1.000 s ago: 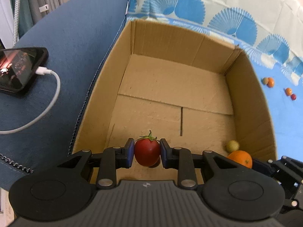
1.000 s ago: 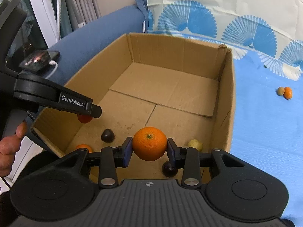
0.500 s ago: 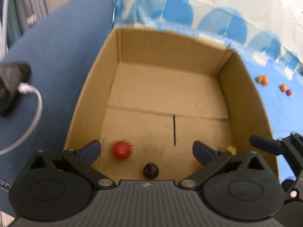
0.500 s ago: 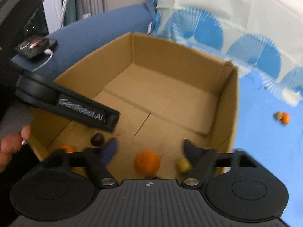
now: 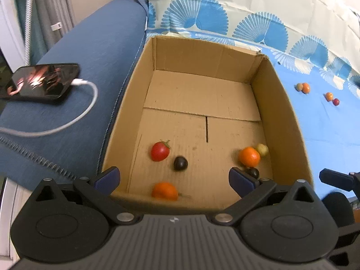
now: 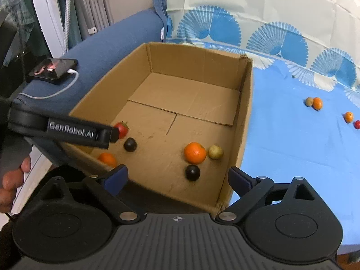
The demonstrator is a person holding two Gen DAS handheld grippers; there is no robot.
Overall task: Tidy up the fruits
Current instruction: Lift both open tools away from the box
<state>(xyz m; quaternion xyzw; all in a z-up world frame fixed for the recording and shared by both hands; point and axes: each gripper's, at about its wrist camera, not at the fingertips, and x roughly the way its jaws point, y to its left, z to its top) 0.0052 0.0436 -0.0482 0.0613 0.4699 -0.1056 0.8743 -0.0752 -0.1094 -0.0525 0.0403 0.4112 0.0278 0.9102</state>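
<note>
My left tongs (image 5: 174, 181) gape wide and empty; my right tongs (image 6: 177, 180) are still opening, empty too. In the cardboard box (image 5: 279, 103), the tomato (image 5: 160, 151) and orange (image 5: 249, 156) lie near its front edge.

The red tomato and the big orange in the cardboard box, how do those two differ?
The red tomato is red with a green stem; the big orange is orange with none showing. The tomato lies near the box's left wall, the orange near its right wall. The tomato has a dark fruit close beside it; the orange has a yellowish fruit right against it. Both are round, rest loose on the floor of the cardboard box, and neither is gripped.
</note>
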